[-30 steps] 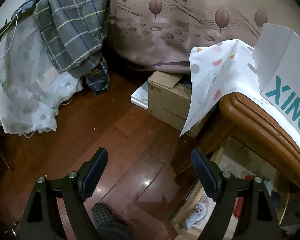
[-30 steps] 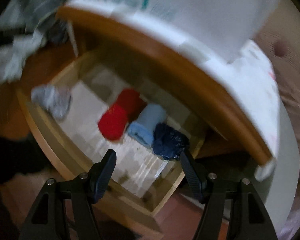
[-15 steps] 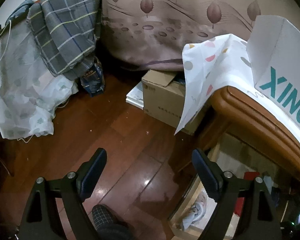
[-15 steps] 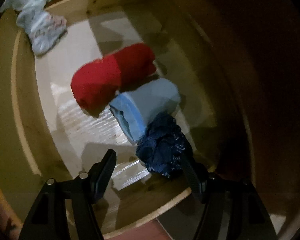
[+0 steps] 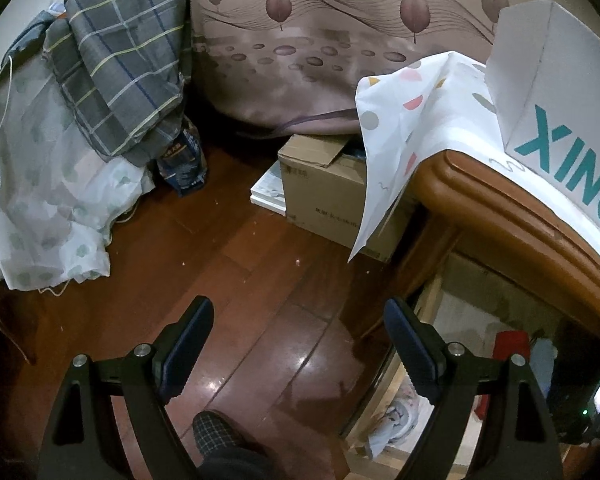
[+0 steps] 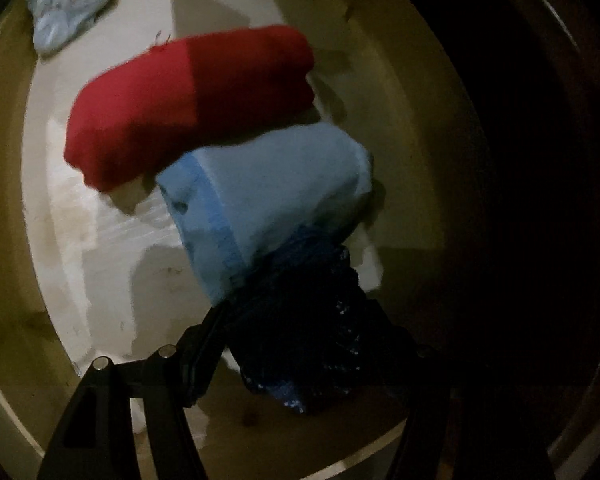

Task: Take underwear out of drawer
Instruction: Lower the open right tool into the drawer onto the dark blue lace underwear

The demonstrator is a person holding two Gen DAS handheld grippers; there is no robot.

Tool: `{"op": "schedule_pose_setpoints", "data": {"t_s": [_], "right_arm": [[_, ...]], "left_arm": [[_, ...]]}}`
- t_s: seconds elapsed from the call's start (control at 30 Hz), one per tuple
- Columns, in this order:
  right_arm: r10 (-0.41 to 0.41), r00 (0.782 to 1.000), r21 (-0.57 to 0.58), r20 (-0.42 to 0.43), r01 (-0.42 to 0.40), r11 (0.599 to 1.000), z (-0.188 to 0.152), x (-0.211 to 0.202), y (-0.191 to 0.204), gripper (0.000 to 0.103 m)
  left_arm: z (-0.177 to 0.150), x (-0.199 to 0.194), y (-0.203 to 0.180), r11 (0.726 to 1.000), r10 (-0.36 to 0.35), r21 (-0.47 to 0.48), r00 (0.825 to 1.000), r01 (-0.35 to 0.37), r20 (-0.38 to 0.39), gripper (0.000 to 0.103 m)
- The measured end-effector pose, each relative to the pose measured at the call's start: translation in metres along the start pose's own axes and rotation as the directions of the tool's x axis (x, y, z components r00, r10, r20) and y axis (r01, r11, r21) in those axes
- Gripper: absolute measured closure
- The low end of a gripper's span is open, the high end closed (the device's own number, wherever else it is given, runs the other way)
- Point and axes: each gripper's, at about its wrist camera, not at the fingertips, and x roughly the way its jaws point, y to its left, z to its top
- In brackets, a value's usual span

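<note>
The open wooden drawer [image 6: 4, 208] holds a red roll [image 6: 188, 100], a light blue roll [image 6: 268, 200] and a crumpled dark blue underwear [image 6: 312, 280] side by side. A pale garment [image 6: 68, 0] lies apart in its far left corner. My right gripper [image 6: 300, 316] is down inside the drawer, open, with the dark blue underwear between its fingers. I cannot tell whether the pads touch the cloth. My left gripper [image 5: 298, 320] hangs open and empty over the wood floor, left of the drawer [image 5: 382, 380], where the red roll [image 5: 508, 344] shows.
The bedside cabinet's wooden top [image 5: 500, 216] overhangs the drawer and bears a white box [image 5: 560, 120] and a dotted cloth [image 5: 400, 128]. A cardboard box [image 5: 324, 184] stands beside it. A plaid cloth [image 5: 120, 60] and a person's foot [image 5: 216, 436] are on the left.
My right gripper has dropped from above the cabinet into the drawer and rolled, closing in until the dark blue underwear sits between its fingers. The left gripper has stayed about where it was.
</note>
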Motion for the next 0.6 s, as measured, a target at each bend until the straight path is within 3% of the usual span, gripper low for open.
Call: {"op": "schedule_pose_setpoints", "data": {"t_s": [0.1, 0.2, 0.33, 0.43, 0.6], "right_arm": [[0.013, 1.0, 0.036, 0.019, -0.014, 0.999, -0.004, 0.0, -0.004, 0.038], [0.085, 0.996, 0.107, 0.015, -0.086, 0.99, -0.008, -0.001, -0.008, 0.058], [0.207, 0.978, 0.199, 0.034, -0.21, 0.957, -0.014, -0.005, -0.009, 0.06], [0.32, 0.944, 0.255, 0.076, -0.329, 0.909, -0.016, -0.01, -0.008, 0.061], [0.255, 0.965, 0.239, 0.067, -0.264, 0.935, -0.014, -0.007, 0.003, 0.059]], "left_arm": [[0.0, 0.001, -0.002, 1.0, -0.002, -0.005, 1.0, 0.002, -0.005, 0.018], [0.0, 0.002, -0.004, 1.0, -0.009, 0.001, 1.0, 0.009, -0.012, 0.018], [-0.001, 0.002, -0.007, 1.0, -0.004, 0.012, 1.0, 0.004, -0.008, 0.018], [-0.001, 0.001, -0.008, 1.0, -0.013, 0.007, 1.0, 0.013, -0.009, 0.018], [-0.002, 0.003, -0.01, 1.0, -0.017, 0.021, 1.0, 0.017, -0.016, 0.018]]}}
